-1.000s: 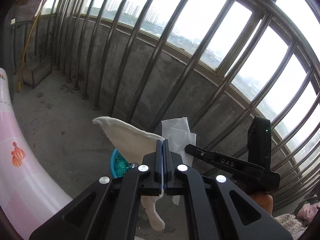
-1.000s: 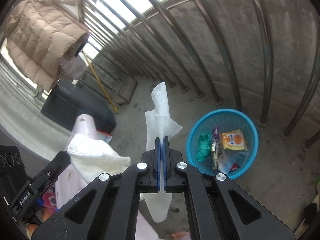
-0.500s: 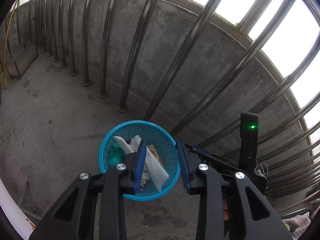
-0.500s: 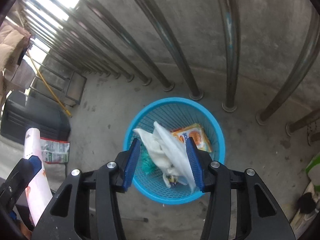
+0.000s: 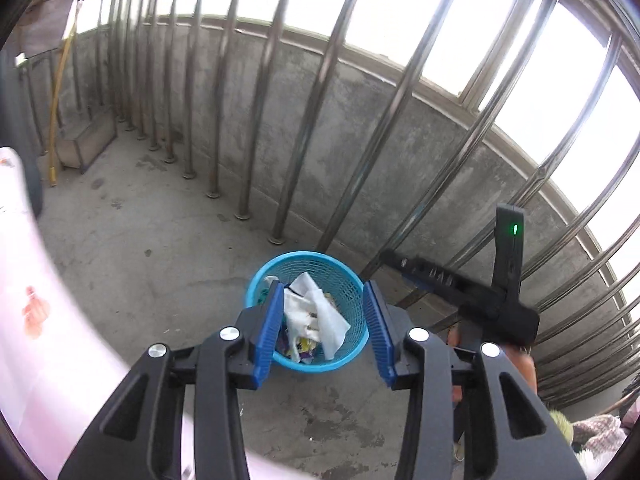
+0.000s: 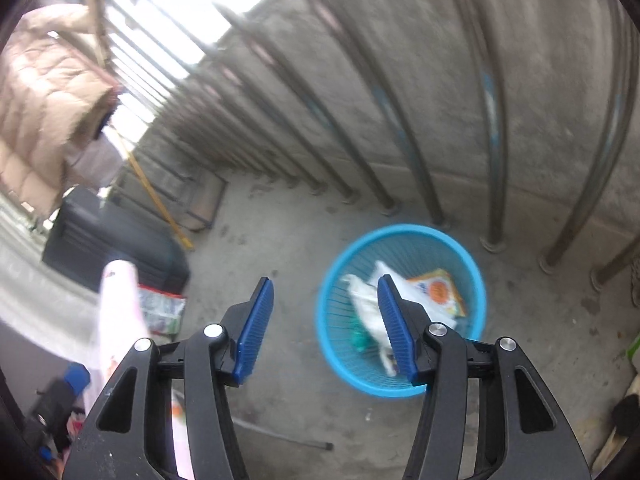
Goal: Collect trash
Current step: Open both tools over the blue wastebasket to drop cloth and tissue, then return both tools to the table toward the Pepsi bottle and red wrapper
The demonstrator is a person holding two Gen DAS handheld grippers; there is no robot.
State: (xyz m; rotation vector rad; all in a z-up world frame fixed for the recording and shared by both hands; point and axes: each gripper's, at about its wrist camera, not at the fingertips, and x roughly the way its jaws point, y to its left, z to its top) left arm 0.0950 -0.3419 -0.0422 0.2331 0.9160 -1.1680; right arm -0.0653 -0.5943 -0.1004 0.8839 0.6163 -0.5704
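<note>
**Grippers released above a blue trash basket**

Balcony floor of grey concrete (image 5: 132, 280), edged by a low concrete wall with steel railing bars (image 5: 256, 128) rising from it. A round blue plastic mesh basket (image 5: 352, 280) stands on the floor close to the foot of the bars. Inside it lie crumpled white tissues (image 5: 320, 316) on top of other trash, including an orange and white snack packet (image 6: 440, 292) and something green.

The left gripper (image 5: 326, 330) points down at the basket, its blue ribbed fingers (image 5: 266, 332) spreading apart with nothing between them; the basket shows in the gap, well below. The right gripper (image 6: 326, 326) hangs a little to the side of the basket, its fingers also spreading and gripping nothing, with bare floor in the gap and the basket behind its right-hand finger. That view is blurred.

At the far left of the right view, a beige padded jacket (image 6: 44, 100) hangs above a dark box (image 6: 112, 240), and a yellow pole (image 6: 156, 200) leans nearby. A pink and white patterned surface (image 5: 48, 320) curves along the left edge of the left view.
</note>
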